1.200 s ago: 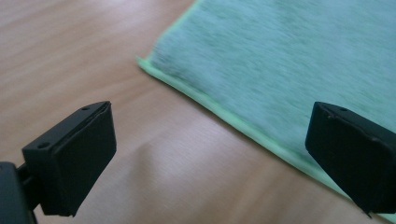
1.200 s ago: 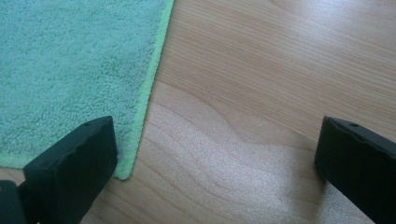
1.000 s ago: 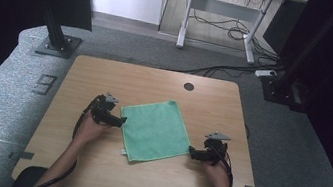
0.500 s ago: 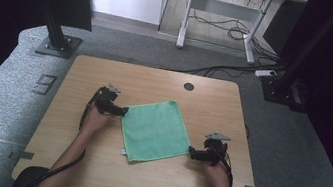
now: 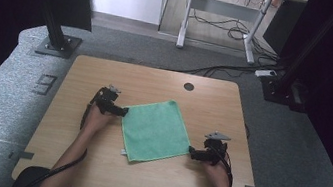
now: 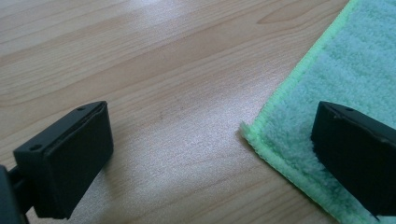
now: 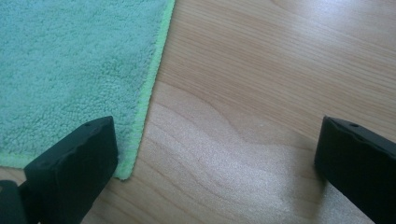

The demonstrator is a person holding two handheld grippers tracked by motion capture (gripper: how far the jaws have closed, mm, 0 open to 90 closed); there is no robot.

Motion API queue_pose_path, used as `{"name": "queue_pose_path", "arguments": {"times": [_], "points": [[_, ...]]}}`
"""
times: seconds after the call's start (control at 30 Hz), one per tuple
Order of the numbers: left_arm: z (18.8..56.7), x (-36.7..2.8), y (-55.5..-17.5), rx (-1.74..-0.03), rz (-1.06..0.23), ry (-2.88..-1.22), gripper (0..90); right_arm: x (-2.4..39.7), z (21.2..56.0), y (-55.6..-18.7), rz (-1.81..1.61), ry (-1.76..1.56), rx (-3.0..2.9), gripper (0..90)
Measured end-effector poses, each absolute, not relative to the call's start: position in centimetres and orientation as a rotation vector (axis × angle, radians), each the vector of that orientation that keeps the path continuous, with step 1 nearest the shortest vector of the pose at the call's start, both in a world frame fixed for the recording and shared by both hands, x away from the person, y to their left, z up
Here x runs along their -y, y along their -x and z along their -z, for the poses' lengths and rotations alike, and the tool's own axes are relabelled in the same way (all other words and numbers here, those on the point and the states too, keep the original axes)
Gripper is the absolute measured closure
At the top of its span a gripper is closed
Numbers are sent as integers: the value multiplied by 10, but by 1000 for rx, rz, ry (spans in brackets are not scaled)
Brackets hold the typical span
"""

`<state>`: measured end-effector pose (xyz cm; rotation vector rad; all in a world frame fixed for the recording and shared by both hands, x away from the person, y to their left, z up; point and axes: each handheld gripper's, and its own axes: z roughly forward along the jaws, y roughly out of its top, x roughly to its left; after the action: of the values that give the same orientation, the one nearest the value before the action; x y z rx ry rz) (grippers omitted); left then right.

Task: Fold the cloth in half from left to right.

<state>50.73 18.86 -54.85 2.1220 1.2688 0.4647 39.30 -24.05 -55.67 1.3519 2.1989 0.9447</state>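
Note:
A green microfibre cloth point(image 5: 156, 130) lies flat and spread out on the wooden table point(image 5: 81, 75). My left gripper point(image 5: 123, 112) is low at the cloth's left corner, open, with one jaw over the cloth point(image 6: 345, 70) and the other over bare wood; the corner lies between them. At the cloth's right corner my right gripper point(image 5: 191, 151) is open too. In the right gripper view the cloth point(image 7: 70, 60) has its corner beside the left jaw, and the right jaw stands over bare wood.
A round cable hole point(image 5: 189, 86) sits near the table's far edge. Black stand bases point(image 5: 55, 45) rest on the grey floor left and right of the table. A white desk frame with cables point(image 5: 220, 26) stands farther back.
My left gripper has moved away from me along the cloth's left edge to its left corner. The right gripper has stayed at the right corner. The cloth has not moved.

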Motion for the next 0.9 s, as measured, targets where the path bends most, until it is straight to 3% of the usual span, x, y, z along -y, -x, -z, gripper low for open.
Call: {"name": "queue_pose_path", "arguments": {"times": [0.4, 0.9], "points": [[549, -188, -507, -1275, -466, -2116, 0, 230, 540, -388, -1032, -1300, -2261, 12], [548, -188, -506, -1288, -471, -2112, 0, 157, 530, -377, -1125, -1026, -2509, 47]]}}
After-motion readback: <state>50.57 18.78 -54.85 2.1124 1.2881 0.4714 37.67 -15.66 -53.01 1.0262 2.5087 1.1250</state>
